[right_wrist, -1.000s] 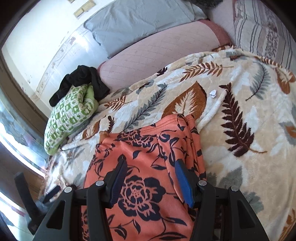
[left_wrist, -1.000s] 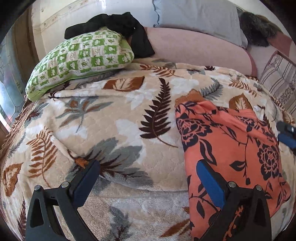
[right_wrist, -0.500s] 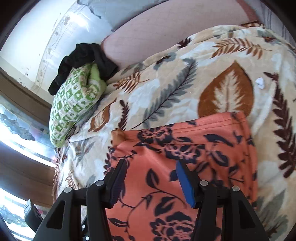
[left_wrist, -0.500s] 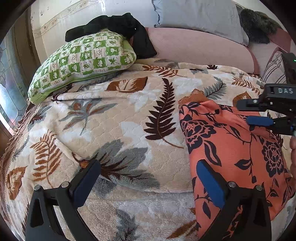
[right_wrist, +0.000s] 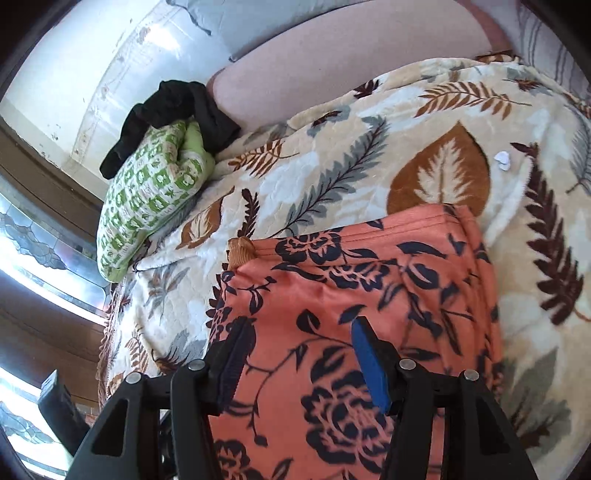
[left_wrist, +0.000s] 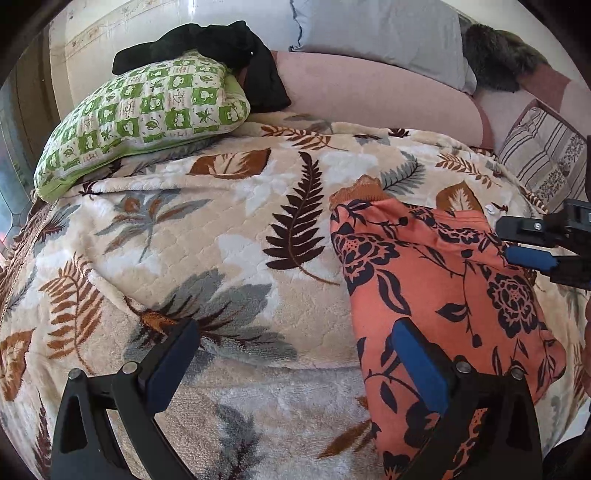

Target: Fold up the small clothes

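An orange garment with dark floral print (left_wrist: 436, 291) lies folded on the leaf-patterned blanket (left_wrist: 229, 243); it fills the lower middle of the right wrist view (right_wrist: 354, 302). My left gripper (left_wrist: 291, 354) is open and empty, low over the blanket, its right finger over the garment's near left edge. My right gripper (right_wrist: 299, 343) is open and empty, hovering just above the garment's middle. It also shows at the right edge of the left wrist view (left_wrist: 532, 243), over the garment's far right side.
A green checked pillow (left_wrist: 144, 114) with a black garment (left_wrist: 210, 44) draped on it lies at the back left. A pink bolster (left_wrist: 369, 99), a grey pillow (left_wrist: 376, 33) and a striped cushion (left_wrist: 546, 162) line the back. A small white scrap (right_wrist: 502, 159) lies on the blanket.
My right gripper has tilted down and moved forward over the garment, staying open. The left gripper has shifted slightly closer and left; the garment has not moved.
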Motion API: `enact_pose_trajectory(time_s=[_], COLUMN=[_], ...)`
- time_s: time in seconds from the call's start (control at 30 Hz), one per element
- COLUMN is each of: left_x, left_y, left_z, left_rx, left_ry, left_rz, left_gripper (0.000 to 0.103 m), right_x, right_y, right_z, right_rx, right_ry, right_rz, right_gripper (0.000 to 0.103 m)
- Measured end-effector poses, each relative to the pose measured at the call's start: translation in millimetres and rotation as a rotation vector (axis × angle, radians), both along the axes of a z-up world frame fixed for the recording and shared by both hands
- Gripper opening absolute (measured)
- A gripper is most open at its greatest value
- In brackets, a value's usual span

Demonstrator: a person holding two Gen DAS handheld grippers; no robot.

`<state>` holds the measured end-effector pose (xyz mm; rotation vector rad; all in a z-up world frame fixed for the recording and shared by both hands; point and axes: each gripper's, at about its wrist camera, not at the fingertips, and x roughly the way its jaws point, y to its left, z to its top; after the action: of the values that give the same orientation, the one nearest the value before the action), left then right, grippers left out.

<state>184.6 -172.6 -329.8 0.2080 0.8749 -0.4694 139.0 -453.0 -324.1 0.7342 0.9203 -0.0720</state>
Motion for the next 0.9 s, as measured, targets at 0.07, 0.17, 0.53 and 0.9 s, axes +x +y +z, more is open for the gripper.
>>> enact_pose_trajectory(time_s=[0.07, 0.17, 0.53, 0.9], left_x=[-8.0, -21.4, -16.1, 25.2], left_y=[-1.3, -7.2, 7.7, -1.3], left_z=[0.8, -7.2, 4.6, -22.0], left_rx=[-0.025, -0.024, -0.135, -0.274], left_ry=[0.021, 0.077, 0.032, 0.275], left_rz=[-0.047, -0.12, -0.06, -0.061], left_gripper=[0.103, 0.103, 0.103, 0.103], right_x=[-24.2, -61.4, -105.4, -99.6], right_y=[-3.4, -1.2, -22.0, -76.7], right_z=[6.7, 1.6, -17.9, -37.4], right_rx=[0.047, 0.075, 0.077, 0.153], right_ry=[-0.028, -0.02, -0.014, -0.012], right_rz=[0.002, -0.004, -0.044, -0.163], right_gripper=[0.06, 0.06, 0.06, 0.068])
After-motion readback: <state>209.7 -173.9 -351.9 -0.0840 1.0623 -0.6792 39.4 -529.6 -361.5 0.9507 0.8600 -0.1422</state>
